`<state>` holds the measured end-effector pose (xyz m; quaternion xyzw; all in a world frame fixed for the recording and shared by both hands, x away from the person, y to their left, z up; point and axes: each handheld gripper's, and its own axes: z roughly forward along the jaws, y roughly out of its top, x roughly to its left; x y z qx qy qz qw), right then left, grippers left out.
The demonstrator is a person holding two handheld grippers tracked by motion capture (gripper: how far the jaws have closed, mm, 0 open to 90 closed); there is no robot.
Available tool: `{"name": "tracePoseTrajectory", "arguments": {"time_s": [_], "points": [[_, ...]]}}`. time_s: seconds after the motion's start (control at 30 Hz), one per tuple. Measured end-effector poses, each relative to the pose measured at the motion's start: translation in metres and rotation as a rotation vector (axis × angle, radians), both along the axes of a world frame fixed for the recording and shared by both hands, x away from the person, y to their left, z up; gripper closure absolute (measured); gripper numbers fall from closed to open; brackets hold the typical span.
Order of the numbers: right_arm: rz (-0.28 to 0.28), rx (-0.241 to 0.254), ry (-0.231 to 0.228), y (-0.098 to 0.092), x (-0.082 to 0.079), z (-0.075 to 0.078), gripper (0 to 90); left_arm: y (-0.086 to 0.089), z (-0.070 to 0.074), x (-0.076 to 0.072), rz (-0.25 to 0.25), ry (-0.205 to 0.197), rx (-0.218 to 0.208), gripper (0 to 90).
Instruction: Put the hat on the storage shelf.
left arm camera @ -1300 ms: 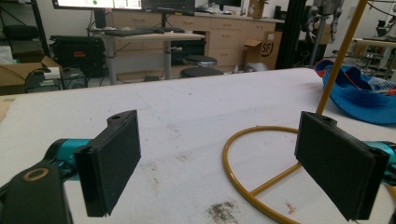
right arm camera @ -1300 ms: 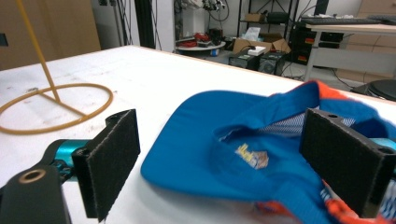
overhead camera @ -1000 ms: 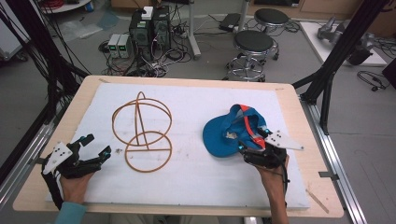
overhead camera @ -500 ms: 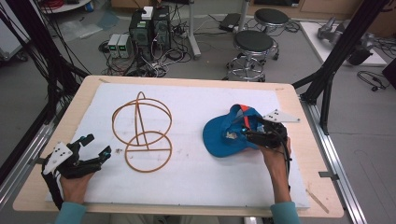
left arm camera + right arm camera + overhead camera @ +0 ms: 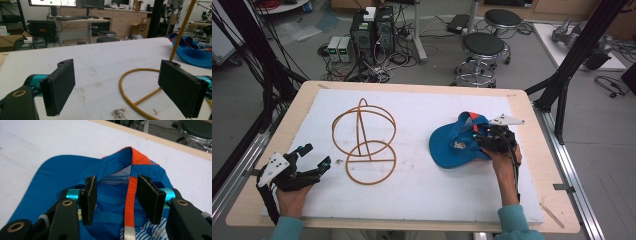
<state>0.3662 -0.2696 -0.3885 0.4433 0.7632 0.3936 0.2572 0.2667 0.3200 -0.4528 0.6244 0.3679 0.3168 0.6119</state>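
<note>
1. Nearest me, at the table's front left corner, my left gripper (image 5: 309, 167) rests on the white mat (image 5: 422, 200), jaws spread wide with nothing between them.
2. At my right, my right gripper (image 5: 479, 142) is pushed into the upturned blue cap (image 5: 447, 147). Its jaws have just been closing, and the right gripper view shows the orange strap (image 5: 130, 197) and inner fabric between the pads, which do not yet press on it.
3. Farther left, well apart from the cap, the wire stand (image 5: 364, 142) sits bare on the mat.
4. As I judge it, the job is hanging the cap on that stand. It has barely begun: the grip isn't made, and the lift, carry and placing are all left.
5. From above I see both grippers and the gap between cap and stand. The right gripper view gives the strap between my pads, and the left gripper view shows the stand's base ring (image 5: 132, 100) close up.
</note>
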Motion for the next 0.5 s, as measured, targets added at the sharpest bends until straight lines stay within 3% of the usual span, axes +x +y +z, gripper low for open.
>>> {"name": "tracePoseTrajectory", "arguments": {"time_s": [0.3, 0.5], "points": [[-0.021, -0.066, 0.07, 0.001, 0.023, -0.023, 55.1, 0.0, 0.0, 0.0, 0.001, 0.004, 0.001, 14.6], [-0.051, -0.084, 0.103, -0.001, 0.031, -0.033, 58.2, 0.0, 0.0, 0.0, 0.0, 0.003, -0.001, 14.6]]}}
